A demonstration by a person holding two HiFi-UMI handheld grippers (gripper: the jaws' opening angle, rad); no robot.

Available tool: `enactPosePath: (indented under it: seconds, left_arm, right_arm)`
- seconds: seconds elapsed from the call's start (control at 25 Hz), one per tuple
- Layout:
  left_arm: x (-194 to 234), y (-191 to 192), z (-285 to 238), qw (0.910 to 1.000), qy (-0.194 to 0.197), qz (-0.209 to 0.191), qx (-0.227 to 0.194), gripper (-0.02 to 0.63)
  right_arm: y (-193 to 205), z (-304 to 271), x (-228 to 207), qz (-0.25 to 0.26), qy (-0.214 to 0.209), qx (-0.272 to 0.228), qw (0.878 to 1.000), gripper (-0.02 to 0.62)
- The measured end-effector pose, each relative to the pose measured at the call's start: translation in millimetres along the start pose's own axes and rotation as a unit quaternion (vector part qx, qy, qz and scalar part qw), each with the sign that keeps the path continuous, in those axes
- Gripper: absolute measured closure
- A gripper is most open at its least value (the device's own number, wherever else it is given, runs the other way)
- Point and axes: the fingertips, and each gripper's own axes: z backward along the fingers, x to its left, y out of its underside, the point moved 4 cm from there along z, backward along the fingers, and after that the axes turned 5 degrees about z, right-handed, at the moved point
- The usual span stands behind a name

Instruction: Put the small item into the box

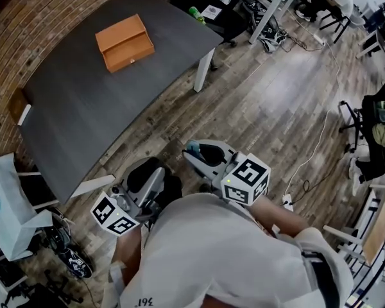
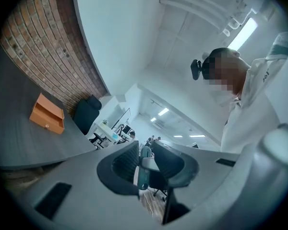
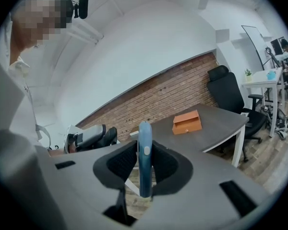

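The table (image 1: 83, 108) is dark grey and stands against a brick wall (image 1: 25, 18). The box (image 1: 124, 42) is orange, closed, and rests on the table toward the wall side, well away from the table's near edge. Both grippers are off the table, over the wood floor (image 1: 263, 108) beside its near edge and well apart from the box. The right gripper (image 1: 196, 151) has its jaws closed on the item (image 1: 192, 148), a slim blue piece. In the right gripper view the item (image 3: 144, 152) stands upright between the pads, its top clear of the right gripper (image 3: 145, 162), with the box (image 3: 186, 122) beyond on the table (image 3: 221, 121). The left gripper (image 1: 153, 177) is beside the right one. In its own view the left gripper (image 2: 144, 169) has its jaws a narrow gap apart, apparently gripping nothing. A teal-and-grey shape shows in that gap, seemingly the right gripper's tip beyond. The box (image 2: 48, 115) shows at far left on the table (image 2: 19, 143).
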Motion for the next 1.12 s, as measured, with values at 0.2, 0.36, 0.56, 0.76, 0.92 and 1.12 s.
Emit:
enactPosePath:
  seconds: [0.2,0.36,0.56,0.76,0.92,1.12]
  left_arm:
    - [30.6,-37.9,10.1,1.0000,0.005,-0.003,0.001,0.506]
    - [56.5,-61.2,20.7,1.0000,0.006,0.002,0.003,0.506]
    - [82.7,-81.7,31.5,0.9999,0.011,0.005,0.009,0.506]
    - [98.3,-92.1,36.4,0.9998,0.016,0.006,0.013,0.506]
    - [115.6,-103.2,38.4,0.9998,0.014,0.010,0.008,0.506]
    - [125.0,-105.3,30.9,0.9999,-0.001,0.012,0.006,0.506]
  right_arm:
    - [-22.0,-42.8,-1.0,0.005,0.006,-0.003,1.000,0.499]
    - [-32.8,-78.0,-2.0,0.003,0.011,-0.002,1.000,0.500]
    - [-41.3,-109.8,-5.4,0.004,0.024,-0.006,1.000,0.499]
    - [-46.3,-126.0,-9.3,0.005,0.036,-0.009,0.999,0.499]
    - [-54.4,-145.5,-13.7,0.010,0.036,-0.001,0.999,0.499]
    - [-63.1,-153.5,-26.2,0.016,0.027,0.004,1.000,0.499]
